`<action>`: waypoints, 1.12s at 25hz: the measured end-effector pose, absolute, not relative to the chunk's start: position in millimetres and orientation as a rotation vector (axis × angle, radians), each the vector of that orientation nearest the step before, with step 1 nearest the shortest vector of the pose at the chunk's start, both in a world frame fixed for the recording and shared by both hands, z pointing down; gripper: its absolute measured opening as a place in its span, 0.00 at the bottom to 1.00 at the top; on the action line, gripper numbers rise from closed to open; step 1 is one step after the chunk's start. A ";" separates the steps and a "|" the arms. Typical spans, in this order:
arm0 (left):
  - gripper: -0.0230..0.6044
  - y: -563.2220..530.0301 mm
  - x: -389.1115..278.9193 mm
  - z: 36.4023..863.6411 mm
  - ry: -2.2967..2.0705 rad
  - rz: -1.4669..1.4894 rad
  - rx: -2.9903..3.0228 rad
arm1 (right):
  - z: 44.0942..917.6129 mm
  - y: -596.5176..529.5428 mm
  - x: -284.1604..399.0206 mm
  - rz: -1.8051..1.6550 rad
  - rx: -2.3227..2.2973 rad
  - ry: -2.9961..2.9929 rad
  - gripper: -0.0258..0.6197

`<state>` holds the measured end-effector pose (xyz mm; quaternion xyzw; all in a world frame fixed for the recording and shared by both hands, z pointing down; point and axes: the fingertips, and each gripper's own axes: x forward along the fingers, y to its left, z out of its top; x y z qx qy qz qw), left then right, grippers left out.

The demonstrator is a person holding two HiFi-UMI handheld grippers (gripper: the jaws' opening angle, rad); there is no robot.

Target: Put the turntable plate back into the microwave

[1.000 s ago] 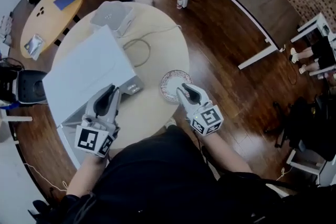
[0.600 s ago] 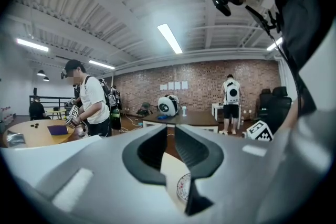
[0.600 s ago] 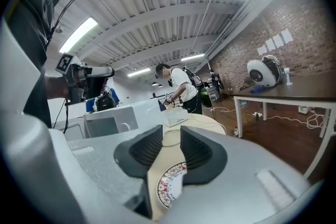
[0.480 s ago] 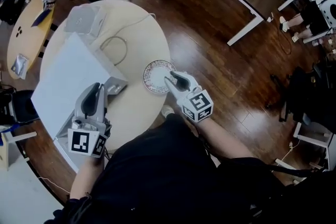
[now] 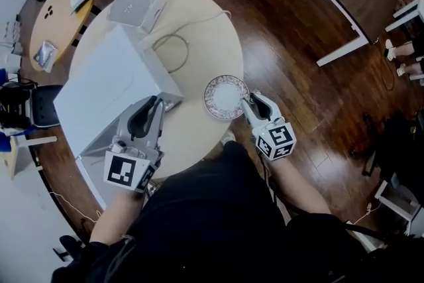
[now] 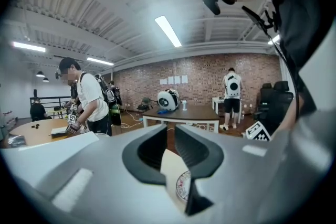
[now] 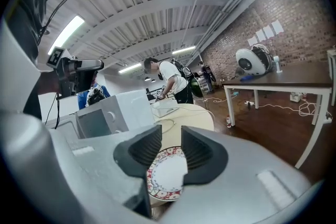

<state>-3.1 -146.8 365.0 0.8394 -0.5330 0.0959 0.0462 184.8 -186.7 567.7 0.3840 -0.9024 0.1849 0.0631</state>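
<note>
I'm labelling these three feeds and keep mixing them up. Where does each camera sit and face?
Head view: on the person's head, steeply down at the table, microwave and plate; shows torso, left gripper, right gripper.
Left gripper view: on that gripper, level past its parted jaws toward a brick wall.
Right gripper view: on that gripper, over jaws just opening, empty, at plate and microwave.
Shared: the plate, in all three.

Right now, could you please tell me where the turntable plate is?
In the head view, the turntable plate lies flat on the round table, near its right edge, just right of the white microwave.
</note>
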 end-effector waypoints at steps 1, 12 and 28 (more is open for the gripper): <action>0.12 -148.1 -1.5 364.7 -1.633 0.293 2.563 | 570.2 -189.3 186.2 0.563 1.162 -2.722 0.20; 0.12 -156.4 1.8 388.3 -1.649 0.395 2.534 | 603.8 -201.2 189.7 0.592 1.129 -2.653 0.23; 0.12 -166.1 -4.3 395.3 -1.666 0.359 2.486 | 642.0 -213.4 187.4 0.632 1.123 -2.569 0.26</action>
